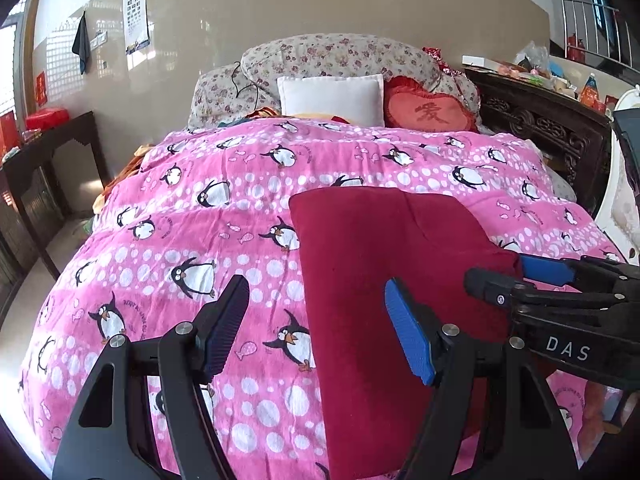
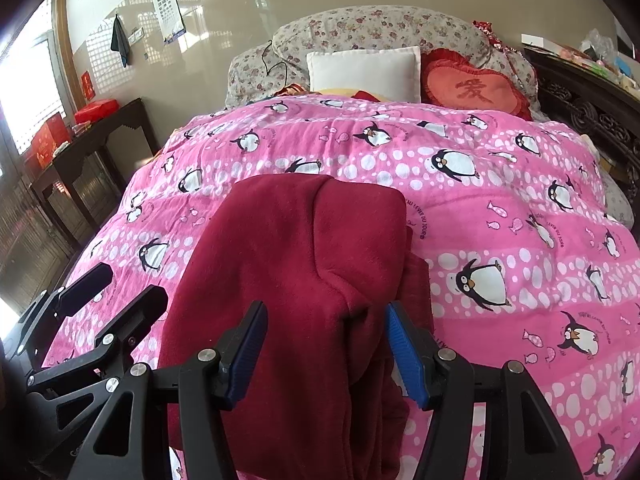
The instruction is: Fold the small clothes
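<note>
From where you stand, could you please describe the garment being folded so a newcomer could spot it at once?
Find the bed covered by the pink penguin-print quilt. On its near half, in front of both tools, lies the dark red fleece garment, partly folded. It is the only plain, unpatterned dark red cloth on the quilt, well short of the white pillow and the red heart cushion.

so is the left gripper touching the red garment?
Apart. In the left wrist view the left gripper stands open over the quilt, nothing between its fingers; the red garment lies behind its blue pad, with no contact visible.
</note>
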Demonstrator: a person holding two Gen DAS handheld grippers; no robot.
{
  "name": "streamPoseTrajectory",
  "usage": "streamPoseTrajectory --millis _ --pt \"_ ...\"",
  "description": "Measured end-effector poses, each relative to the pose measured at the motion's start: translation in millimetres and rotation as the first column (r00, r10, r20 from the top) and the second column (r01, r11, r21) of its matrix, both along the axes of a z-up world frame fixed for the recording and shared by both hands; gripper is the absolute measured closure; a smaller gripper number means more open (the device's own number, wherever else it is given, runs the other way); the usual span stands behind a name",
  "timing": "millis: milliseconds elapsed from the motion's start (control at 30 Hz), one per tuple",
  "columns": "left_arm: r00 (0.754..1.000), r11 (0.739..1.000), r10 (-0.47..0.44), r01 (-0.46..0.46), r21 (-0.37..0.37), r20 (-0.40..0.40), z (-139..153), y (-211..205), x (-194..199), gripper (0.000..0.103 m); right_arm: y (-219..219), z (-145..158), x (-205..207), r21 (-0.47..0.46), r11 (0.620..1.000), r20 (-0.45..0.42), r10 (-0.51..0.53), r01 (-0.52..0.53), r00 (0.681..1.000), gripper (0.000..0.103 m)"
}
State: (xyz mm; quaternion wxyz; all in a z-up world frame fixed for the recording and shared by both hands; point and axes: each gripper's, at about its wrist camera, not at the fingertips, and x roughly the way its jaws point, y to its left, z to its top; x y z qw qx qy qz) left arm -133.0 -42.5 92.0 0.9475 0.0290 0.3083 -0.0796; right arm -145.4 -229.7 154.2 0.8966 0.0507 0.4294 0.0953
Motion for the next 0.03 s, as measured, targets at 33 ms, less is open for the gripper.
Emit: streamPoseTrajectory --millis 33 --pt "1.000 1.000 0.000 0.000 -0.002 -0.002 -0.2 -0.2 -0.2 0.033 -0.4 0.3 0.1 -0.001 1.000 0.002 0.001 -0.001 1.000 0.044"
